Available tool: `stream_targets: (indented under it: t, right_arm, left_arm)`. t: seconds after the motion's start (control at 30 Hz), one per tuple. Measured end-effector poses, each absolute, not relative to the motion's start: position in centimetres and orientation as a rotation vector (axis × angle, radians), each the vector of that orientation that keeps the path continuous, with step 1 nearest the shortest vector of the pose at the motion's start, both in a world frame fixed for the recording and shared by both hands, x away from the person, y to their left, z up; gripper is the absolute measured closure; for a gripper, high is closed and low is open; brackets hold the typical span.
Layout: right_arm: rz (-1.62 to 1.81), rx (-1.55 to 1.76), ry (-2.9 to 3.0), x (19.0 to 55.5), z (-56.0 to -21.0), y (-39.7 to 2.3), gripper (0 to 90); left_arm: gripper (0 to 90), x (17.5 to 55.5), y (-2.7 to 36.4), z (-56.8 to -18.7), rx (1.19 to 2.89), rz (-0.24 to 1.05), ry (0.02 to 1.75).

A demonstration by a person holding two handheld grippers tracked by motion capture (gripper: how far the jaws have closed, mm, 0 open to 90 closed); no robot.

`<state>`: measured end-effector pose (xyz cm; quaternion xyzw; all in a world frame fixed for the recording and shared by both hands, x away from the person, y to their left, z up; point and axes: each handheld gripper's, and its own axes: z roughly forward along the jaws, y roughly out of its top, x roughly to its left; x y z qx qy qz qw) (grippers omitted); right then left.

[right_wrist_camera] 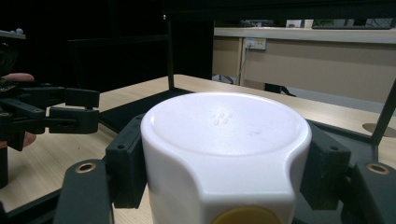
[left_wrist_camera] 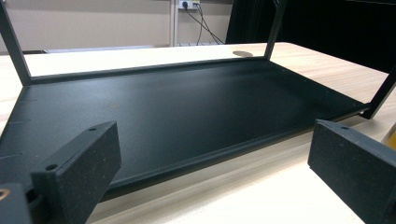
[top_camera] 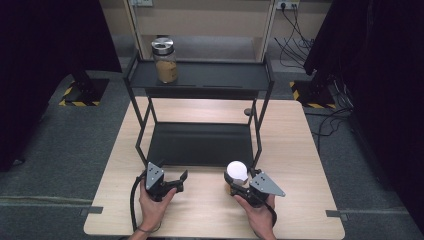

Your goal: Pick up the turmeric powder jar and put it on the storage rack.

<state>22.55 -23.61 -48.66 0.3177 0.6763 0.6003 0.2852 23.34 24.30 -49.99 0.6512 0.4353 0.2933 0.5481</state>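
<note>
A container with a round white lid (top_camera: 237, 170) (right_wrist_camera: 224, 126) and a yellow part below stands on the wooden table in front of the black rack's right leg. My right gripper (top_camera: 236, 181) (right_wrist_camera: 226, 163) is shut on it, one black pad pressing each side just under the lid. My left gripper (top_camera: 181, 181) (left_wrist_camera: 215, 172) rests low over the table near the front left of the rack's lower shelf (top_camera: 200, 142) (left_wrist_camera: 187, 107). Its jaws stand wide open with nothing between them. It also appears at the left of the right gripper view as the left gripper (right_wrist_camera: 74, 112).
The black two-level rack sits on the light wooden table (top_camera: 300, 150). On its top shelf (top_camera: 215, 75) at the left stands a glass jar (top_camera: 165, 62) with a silver lid and brown contents. Dark curtains and cables flank the table; a cabinet stands behind.
</note>
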Motion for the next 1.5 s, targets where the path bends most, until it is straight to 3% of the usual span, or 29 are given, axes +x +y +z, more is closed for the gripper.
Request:
stream_targets:
  t: [1.5]
  right_arm:
    - [1.794,0.677,1.579,23.8,-41.1,-22.3,31.1]
  left_arm:
    - [2.0,23.3,24.3,-50.0,1.546,0.698,1.025]
